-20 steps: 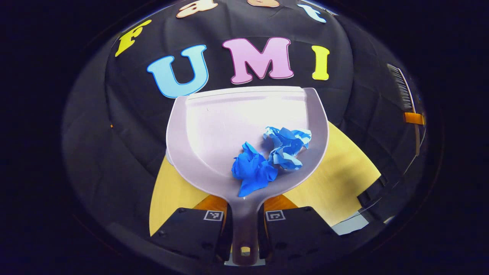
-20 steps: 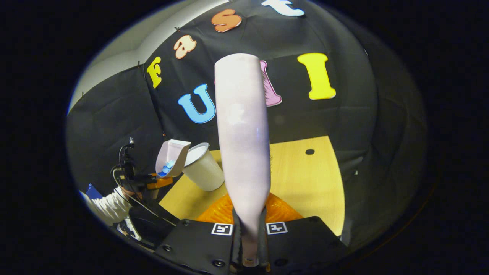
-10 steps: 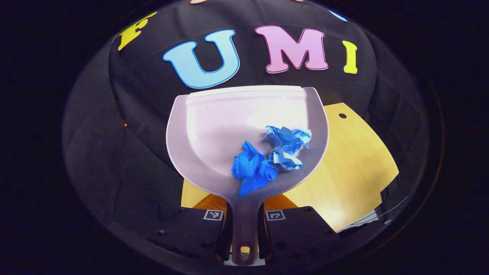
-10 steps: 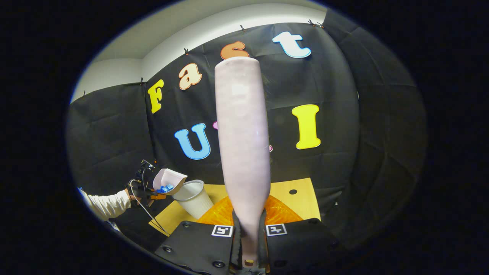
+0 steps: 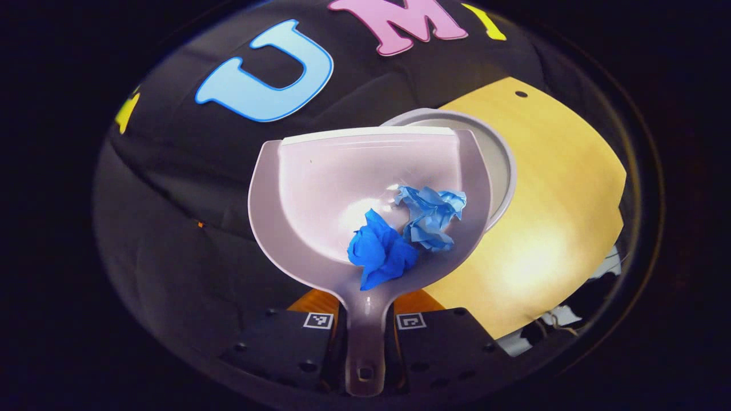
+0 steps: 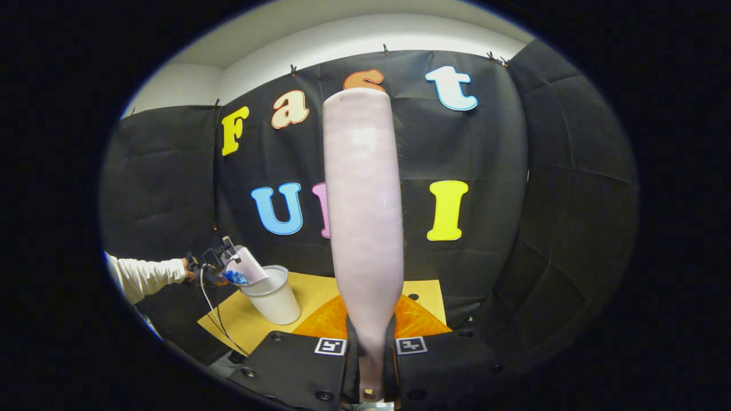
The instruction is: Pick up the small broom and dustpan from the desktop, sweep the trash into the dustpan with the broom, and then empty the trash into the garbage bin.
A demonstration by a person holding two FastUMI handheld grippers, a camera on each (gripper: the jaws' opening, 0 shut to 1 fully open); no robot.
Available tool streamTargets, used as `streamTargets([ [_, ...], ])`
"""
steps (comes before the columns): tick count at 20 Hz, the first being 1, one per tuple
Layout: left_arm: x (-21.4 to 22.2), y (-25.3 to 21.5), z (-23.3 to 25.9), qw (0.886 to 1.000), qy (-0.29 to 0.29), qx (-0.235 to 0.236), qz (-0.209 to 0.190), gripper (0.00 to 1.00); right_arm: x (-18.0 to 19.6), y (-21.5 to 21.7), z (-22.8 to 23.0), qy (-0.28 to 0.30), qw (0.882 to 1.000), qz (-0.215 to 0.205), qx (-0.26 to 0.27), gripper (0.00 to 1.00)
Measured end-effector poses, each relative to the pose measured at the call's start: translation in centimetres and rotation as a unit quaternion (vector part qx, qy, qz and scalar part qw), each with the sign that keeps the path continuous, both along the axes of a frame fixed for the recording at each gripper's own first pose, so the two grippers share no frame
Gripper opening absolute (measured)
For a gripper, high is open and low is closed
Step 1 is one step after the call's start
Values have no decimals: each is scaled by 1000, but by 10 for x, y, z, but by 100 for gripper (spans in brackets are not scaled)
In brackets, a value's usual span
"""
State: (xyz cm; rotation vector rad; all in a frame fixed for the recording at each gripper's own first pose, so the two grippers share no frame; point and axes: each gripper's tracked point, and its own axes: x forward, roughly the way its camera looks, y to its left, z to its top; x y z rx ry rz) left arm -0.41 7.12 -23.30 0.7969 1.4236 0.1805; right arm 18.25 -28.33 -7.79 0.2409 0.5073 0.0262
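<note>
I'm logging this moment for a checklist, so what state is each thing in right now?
Dustpan: held by its handle in the left gripper, over the bin, loaded.
Dark blue wad: in the dustpan, near the handle.
Light blue wad: in the dustpan, beside the dark one.
Bin: upright on the desk, open, partly under the dustpan.
Broom: held by its handle in the right gripper, raised.
</note>
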Motion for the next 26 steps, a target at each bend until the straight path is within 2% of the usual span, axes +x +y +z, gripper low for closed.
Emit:
streamTargets([
  [4,9,0,12,997,45,49,-44,25,-7,-8,-2,2,1000,-21,-16,17],
  [7,15,-3,22,982,94,129,-104,25,-20,-12,-13,21,999,-24,-30,17],
  [9,19,1,26,966,117,177,-149,25,-25,-13,-18,29,999,-26,-33,17],
  [11,22,4,30,945,127,232,-193,24,-29,-14,-23,32,999,-26,-34,17],
  [15,25,2,33,894,134,332,-270,24,-33,-10,-37,48,998,-18,-41,17],
  [17,26,3,34,882,116,351,-291,25,-33,-4,-45,55,998,-10,-42,17],
  [18,26,3,33,882,101,352,-296,24,-33,-2,-48,57,998,-5,-41,17],
  [19,27,3,32,890,83,338,-295,23,-34,1,-51,59,998,-1,-37,17],
  [22,23,-6,17,941,10,234,-245,23,-36,6,-58,63,998,7,-16,17],
  [23,19,-17,15,952,-22,198,-233,23,-37,8,-60,61,998,9,-14,17],
  [24,17,-30,13,957,-55,171,-229,24,-35,9,-63,61,998,11,-16,17],
  [26,13,-63,18,956,-120,137,-229,23,-35,10,-65,60,998,18,-18,17],
])
